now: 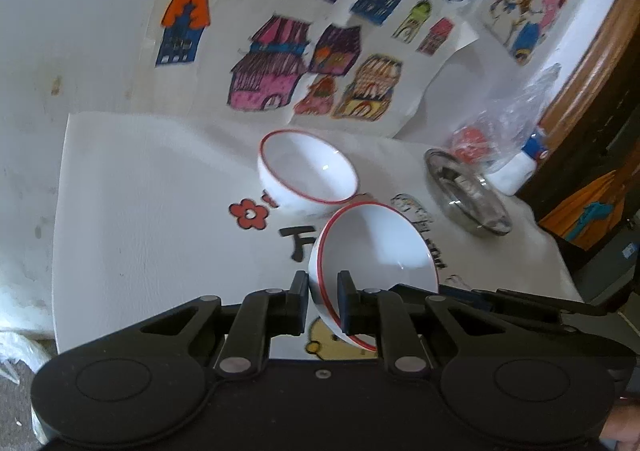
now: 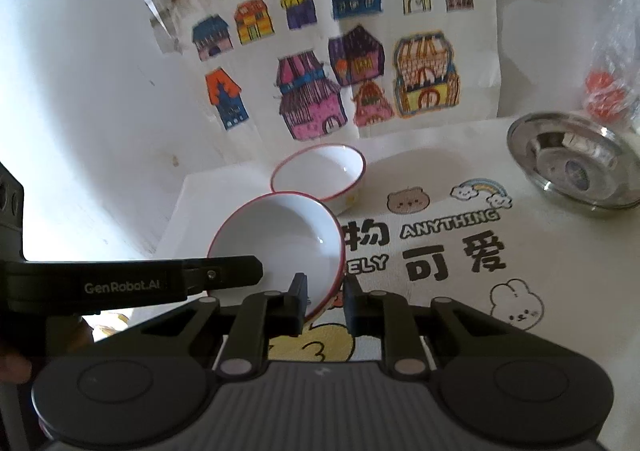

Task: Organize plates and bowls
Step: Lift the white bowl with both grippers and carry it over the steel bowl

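A white cloth (image 2: 460, 315) with "ANYTHING" printed on it is spread on the table. A steel bowl (image 2: 572, 165) is seen at 2 o'clock. A white bowl with a red rim (image 1: 376, 251) is held tilted above the cloth, pinched by the left gripper (image 1: 323, 305). A second bowl (image 1: 308, 171) is seen just behind it. The right gripper (image 2: 324, 305) is seen at the same rim; whether it grips cannot be told. "GenRobot.AI" is written on the left gripper.
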Available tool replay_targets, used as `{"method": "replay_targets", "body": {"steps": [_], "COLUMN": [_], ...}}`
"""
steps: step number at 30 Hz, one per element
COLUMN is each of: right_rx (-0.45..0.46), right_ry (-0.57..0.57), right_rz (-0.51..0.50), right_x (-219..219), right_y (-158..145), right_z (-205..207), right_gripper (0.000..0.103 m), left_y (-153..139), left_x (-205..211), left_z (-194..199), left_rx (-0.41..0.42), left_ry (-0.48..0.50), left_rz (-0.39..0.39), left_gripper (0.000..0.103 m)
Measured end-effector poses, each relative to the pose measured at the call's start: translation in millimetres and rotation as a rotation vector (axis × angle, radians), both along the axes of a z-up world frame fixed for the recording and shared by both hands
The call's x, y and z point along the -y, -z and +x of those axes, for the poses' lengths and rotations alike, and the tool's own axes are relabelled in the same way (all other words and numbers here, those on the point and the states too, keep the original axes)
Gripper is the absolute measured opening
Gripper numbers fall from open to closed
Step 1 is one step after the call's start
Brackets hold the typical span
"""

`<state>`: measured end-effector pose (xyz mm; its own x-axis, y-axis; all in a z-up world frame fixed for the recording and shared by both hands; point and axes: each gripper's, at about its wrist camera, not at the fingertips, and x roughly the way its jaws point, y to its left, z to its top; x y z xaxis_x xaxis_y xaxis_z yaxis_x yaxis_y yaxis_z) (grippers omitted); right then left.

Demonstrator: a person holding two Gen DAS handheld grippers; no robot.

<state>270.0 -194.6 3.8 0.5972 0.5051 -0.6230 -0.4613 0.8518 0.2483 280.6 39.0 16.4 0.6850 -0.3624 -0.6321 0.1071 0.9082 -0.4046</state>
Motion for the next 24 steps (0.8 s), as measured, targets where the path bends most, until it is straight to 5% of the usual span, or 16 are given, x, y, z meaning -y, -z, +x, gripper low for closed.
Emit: {"method": "replay_targets", "body": {"steps": [12, 24], "right_rx": [0.068, 0.029], "right_ry": [0.003, -0.025], "right_rz": [-0.003, -0.053], "right_x": [15.3, 19.9], "right_y": [-38.2, -32.1], "right_z": [-68.0, -128.7], "right_gripper": [0.021, 0.021], "left_y": [-39.8, -26.9], "left_x": [10.4, 17.3], "left_z": [-65.2, -121.7], "left_rx": [0.079, 0.029], "left_ry": [0.048, 0.102], "left_rz": [0.019, 0.059], "left_gripper": [0.016, 0.016]}}
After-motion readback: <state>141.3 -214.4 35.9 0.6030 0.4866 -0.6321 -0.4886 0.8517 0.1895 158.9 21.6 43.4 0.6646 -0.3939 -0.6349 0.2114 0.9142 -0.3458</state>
